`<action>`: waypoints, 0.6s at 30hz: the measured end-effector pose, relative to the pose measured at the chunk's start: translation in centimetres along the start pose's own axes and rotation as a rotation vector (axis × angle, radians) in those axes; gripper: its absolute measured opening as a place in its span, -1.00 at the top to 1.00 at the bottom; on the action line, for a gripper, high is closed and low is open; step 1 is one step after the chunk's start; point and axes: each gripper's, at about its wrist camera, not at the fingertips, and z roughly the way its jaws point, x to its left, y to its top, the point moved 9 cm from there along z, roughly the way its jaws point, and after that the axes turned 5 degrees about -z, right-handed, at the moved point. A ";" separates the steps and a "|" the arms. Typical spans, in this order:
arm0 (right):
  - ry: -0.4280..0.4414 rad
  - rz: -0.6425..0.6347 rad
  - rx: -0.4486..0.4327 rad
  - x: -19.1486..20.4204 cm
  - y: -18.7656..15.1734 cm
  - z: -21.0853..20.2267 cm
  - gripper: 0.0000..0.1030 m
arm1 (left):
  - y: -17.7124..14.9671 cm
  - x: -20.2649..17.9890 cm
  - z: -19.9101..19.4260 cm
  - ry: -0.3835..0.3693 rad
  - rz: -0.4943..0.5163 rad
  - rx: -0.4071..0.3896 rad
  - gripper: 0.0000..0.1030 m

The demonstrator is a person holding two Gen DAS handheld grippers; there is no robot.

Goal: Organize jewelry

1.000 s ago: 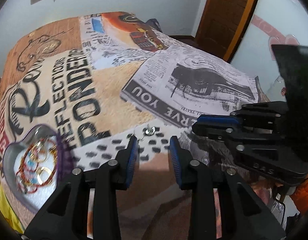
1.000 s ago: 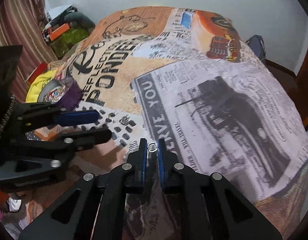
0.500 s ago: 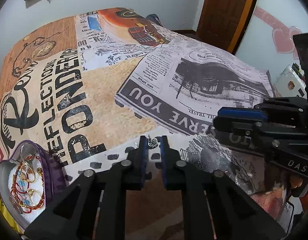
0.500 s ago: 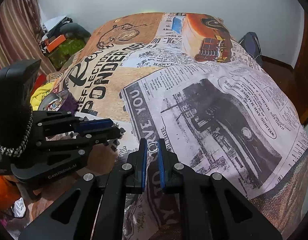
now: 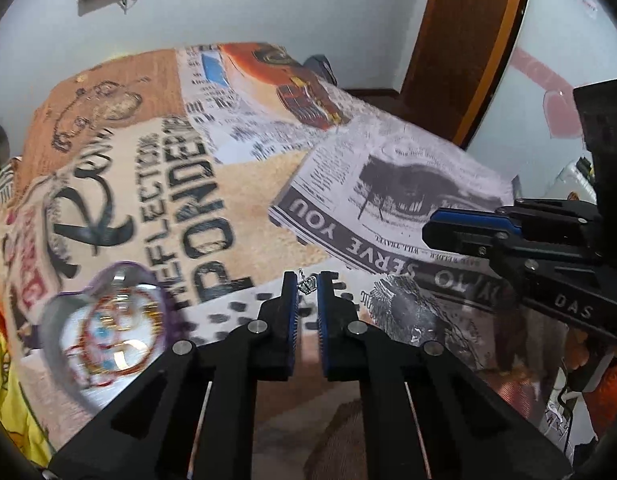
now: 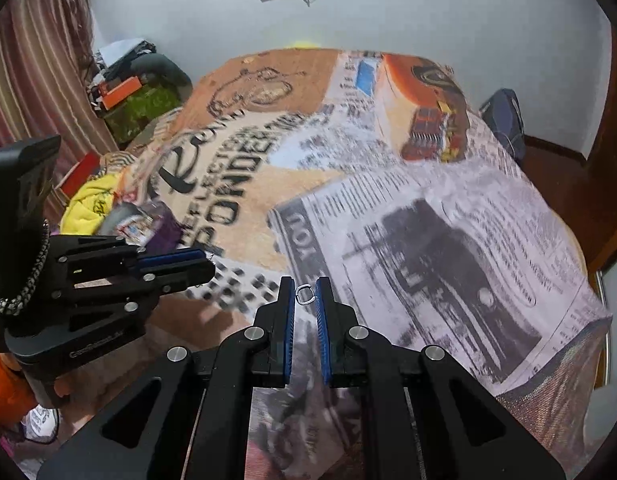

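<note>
My left gripper (image 5: 307, 285) is shut on a small silver crown-shaped ring (image 5: 307, 286), held above the printed bedspread. A purple heart-shaped box (image 5: 104, 320) with several gold and red bangles and rings sits low at the left; it also shows in the right wrist view (image 6: 148, 224). My right gripper (image 6: 305, 294) is shut on a small silver ring (image 6: 305, 294), held above the bed. The right gripper shows at the right in the left wrist view (image 5: 488, 236), and the left gripper shows at the left in the right wrist view (image 6: 196, 264).
The bedspread (image 5: 236, 200) with newspaper and lettering print covers the bed. A wooden door (image 5: 468, 40) stands at the back right. Yellow cloth (image 6: 88, 200) and clutter lie by the striped curtain (image 6: 36, 80) at the left.
My left gripper closed on the crown-shaped ring and lifted it off the bedspread. Both grippers have risen, and the right one kept its ring.
</note>
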 end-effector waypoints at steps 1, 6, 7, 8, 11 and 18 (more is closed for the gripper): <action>0.002 -0.004 -0.008 0.3 0.3 -0.2 0.82 | 0.2 0.2 -0.8 0.006 0.000 -0.016 0.85; 0.022 -0.038 -0.058 2.7 2.5 -1.1 0.82 | 1.0 1.5 -4.6 0.026 -0.019 -0.088 0.85; 0.026 -0.045 -0.065 3.2 2.8 -1.2 0.82 | 1.2 1.8 -5.2 0.032 -0.022 -0.100 0.85; 0.030 -0.051 -0.072 3.7 3.1 -1.3 0.82 | 1.3 2.2 -6.0 0.039 -0.026 -0.117 0.85; 0.048 -0.069 -0.090 5.2 3.8 -1.5 0.82 | 1.6 3.3 -7.9 0.054 -0.037 -0.156 0.85; 0.088 -0.110 -0.110 8.7 5.0 -1.2 0.82 | 1.4 6.3 -10.9 0.110 -0.053 -0.208 0.85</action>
